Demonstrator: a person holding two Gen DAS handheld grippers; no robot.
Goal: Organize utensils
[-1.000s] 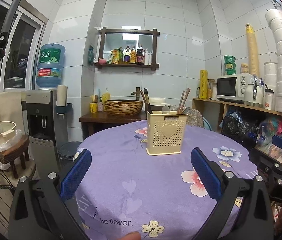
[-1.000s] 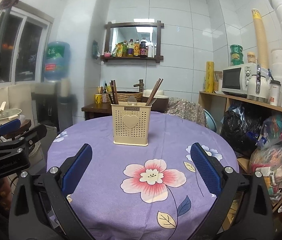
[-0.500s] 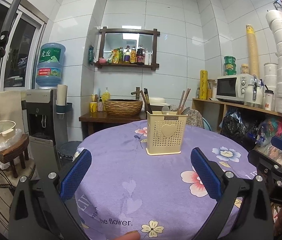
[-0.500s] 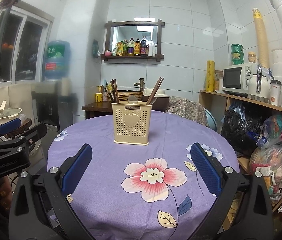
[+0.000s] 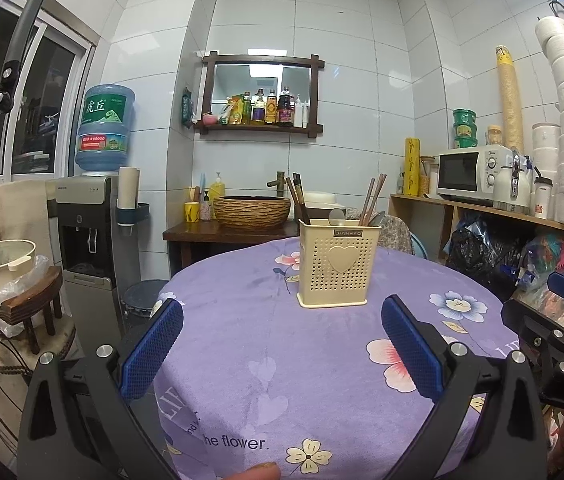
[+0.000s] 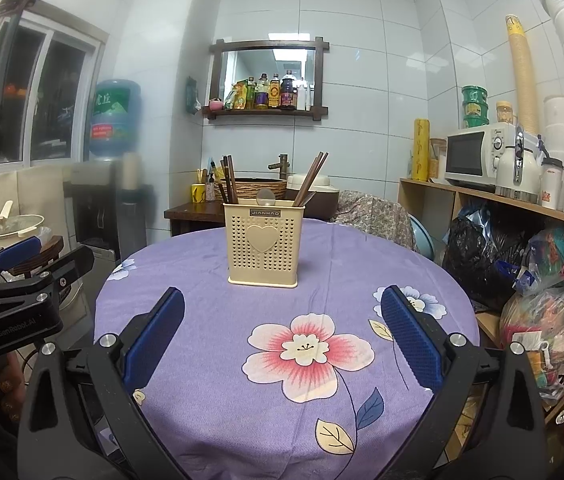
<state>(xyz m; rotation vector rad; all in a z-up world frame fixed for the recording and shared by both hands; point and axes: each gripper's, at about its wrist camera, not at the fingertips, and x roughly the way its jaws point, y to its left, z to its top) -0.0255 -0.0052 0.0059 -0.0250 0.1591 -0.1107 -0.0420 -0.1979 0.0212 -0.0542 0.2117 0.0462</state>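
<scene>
Plainly, from the left wrist view, the left tongs stand spread wide with nothing between the blue pads, hovering over the near part of the round desk in its purple flowered cloth. The cream utensil holder stands upright toward the far side of the desk, well apart from the tongs and a little right of their centre line. Dark chopsticks lean out at its left rear, a browner pair at its right, and a spoon bowl peeps above the rim between them. The right tongs show at the right edge, beside the desk. From the right wrist view, the right tongs are likewise wide apart and hold nothing, and the holder sits almost dead ahead of them; the chopsticks and the brown pair fan outward from it, and the left tongs hang at the left edge. The holder looks like thin perforated plastic, light and easily tipped or slid on the cloth, so pulling a stick sideways could drag it over. The chopsticks are probably stiff, slim and light, perhaps smooth enough to slip; the best hold seems to be on the exposed upper shaft, pinched across it and drawn straight up. Whether the spoon is metal or plastic I cannot tell.
</scene>
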